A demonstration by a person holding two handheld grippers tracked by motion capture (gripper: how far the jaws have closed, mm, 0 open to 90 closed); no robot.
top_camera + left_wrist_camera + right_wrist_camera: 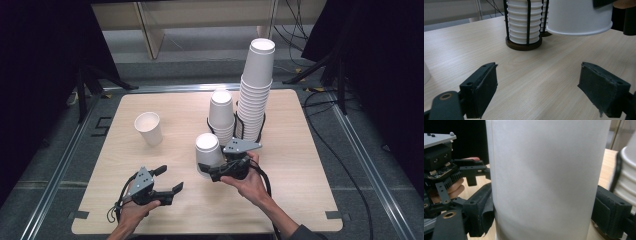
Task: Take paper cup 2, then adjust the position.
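Gripping inverted cup (pixel 544 180): right hand-held gripper (pixel 216 172) | left hand-held gripper (pixel 537 90): released, seemingly empty

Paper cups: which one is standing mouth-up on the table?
The lone cup at the table's left side, apart from the racks, shows its open mouth. The cup in the right claw and both stacks are upside down, bases up.

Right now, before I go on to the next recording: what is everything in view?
Light wooden table: one, tan, under everything.
Upright paper cup: one, white, table's left.
Short stack of upturned paper cups: one, white, in a black wire holder, centre.
Tall stack of upturned paper cups: one, white, in a second holder, right of the short stack.
Single upturned paper cup: one, white, between the right jaws.
Left gripper: one, black, jaws open.
Right gripper: one, black, gripping the cup.
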